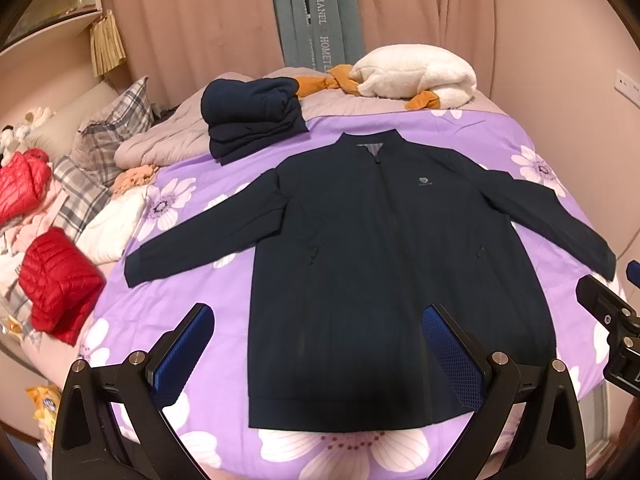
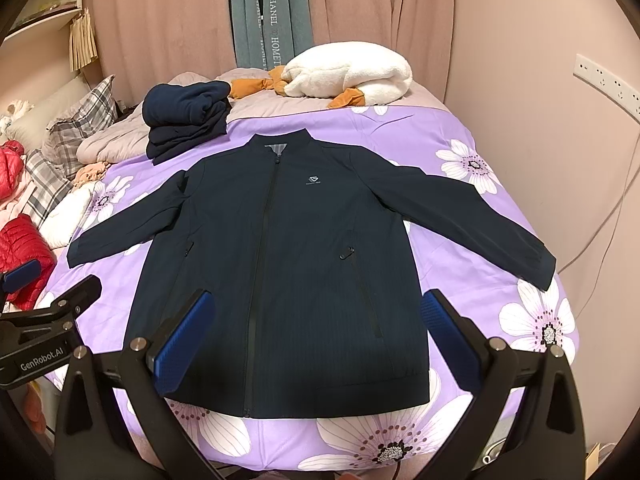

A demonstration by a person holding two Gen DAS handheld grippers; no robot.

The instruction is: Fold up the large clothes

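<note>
The navy zip jacket (image 2: 280,272) lies flat on the purple flowered bed (image 2: 500,216), sleeves spread, not folded yet. Both grippers (image 1: 320,356) (image 2: 316,340) hover over its hem, jaws wide, holding nothing. Folded navy clothes (image 1: 252,116) sit behind.

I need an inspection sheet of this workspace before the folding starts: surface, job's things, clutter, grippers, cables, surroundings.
Surface: bed sheet, purple with flowers.
Job's things: jacket flat, zipped, sleeves spread; folded stack behind it.
Clutter: red jackets, plaid pillows, white plush toy.
Grippers: left gripper and right gripper open above the hem, holding nothing.
Cables: cable along the wall.
Surroundings: curtain, wall sockets.
</note>
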